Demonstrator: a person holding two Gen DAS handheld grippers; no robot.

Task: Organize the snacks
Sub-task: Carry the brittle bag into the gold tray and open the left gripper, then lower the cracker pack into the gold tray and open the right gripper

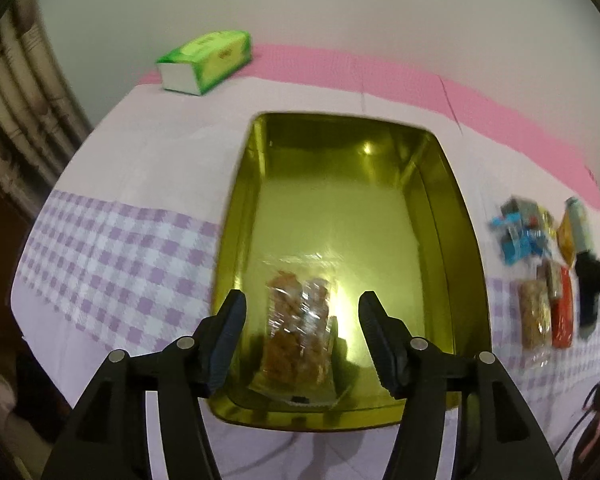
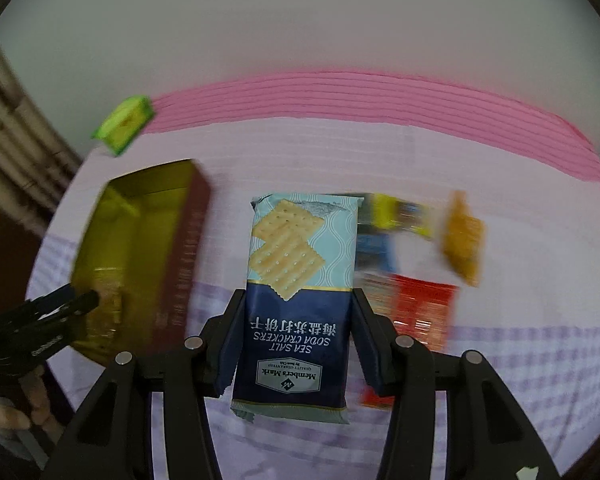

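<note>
- Right claw (image 2: 296, 344) is clamping the blue-and-teal foil pack of sea salt soda crackers (image 2: 300, 292), pads pressing on both long edges of the dark lower half; pack is hanging clear above the table (image 2: 500, 420), upright in view, print upside down.
- Handling call: pack is looking light and fairly stiff, a stack of crackers inside slick film. Contents are brittle, so squeezing harder is risking breakage; edge-on grip across the narrow width is reading as the right hold.
- Left claw (image 1: 302, 336) is standing wide with nothing between the pads, hovering over the near end of the gold-lined rectangular metal tin (image 1: 236, 240).
- Clear plastic bag of brown fried snack pieces (image 1: 300, 336) is lying flat on the tin floor, near end, directly below the open left claw. Soft, crinkly, fragile filling.
- Rest of the tin floor is showing bare, so there is room for the crackers beside the bag.
- In the right view the tin is sitting left of the crackers, dark red outer wall facing the camera.
- Loose pile of wrapped snacks (image 2: 416, 264) is waiting on the lilac checked tablecloth behind the crackers: red, yellow, blue and orange packets, blurred.
- Farthest: green tissue pack (image 1: 206, 60) at the table's back edge by the pink strip.
</note>
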